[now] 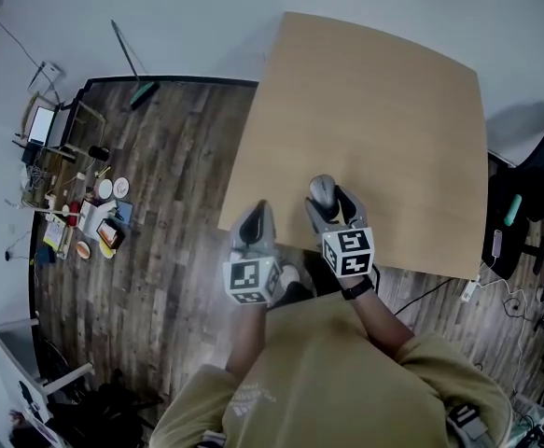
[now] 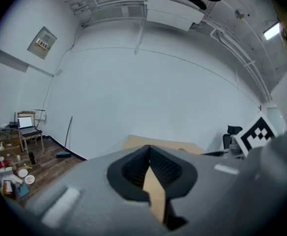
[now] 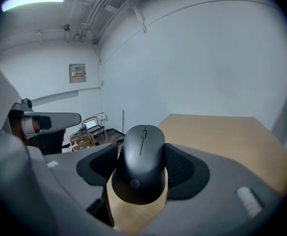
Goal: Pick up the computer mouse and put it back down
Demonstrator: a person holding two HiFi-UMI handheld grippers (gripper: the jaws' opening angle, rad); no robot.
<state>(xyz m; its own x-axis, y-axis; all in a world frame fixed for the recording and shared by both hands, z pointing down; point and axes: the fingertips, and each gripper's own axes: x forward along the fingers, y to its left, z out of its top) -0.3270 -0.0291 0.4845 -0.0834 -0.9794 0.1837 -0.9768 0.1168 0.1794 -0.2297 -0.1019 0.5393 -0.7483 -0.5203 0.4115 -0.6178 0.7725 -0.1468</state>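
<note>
A black computer mouse (image 3: 142, 163) sits between the dark ribbed pads of my right gripper (image 3: 143, 170), which is shut on its sides. In the head view the mouse (image 1: 322, 190) and right gripper (image 1: 328, 202) are over the near edge of the light wooden table (image 1: 374, 110). My left gripper (image 1: 256, 220) is beside it to the left, at the table's near left corner. Its pads (image 2: 133, 168) meet at the tips with nothing between them, and the table (image 2: 158, 144) shows beyond.
On the dark wood floor to the left lie several small items (image 1: 94, 217), a laptop on a chair (image 1: 43, 124) and a broom (image 1: 141, 91). A black office chair (image 1: 542, 175) and a power strip with cable (image 1: 470, 290) are to the right of the table.
</note>
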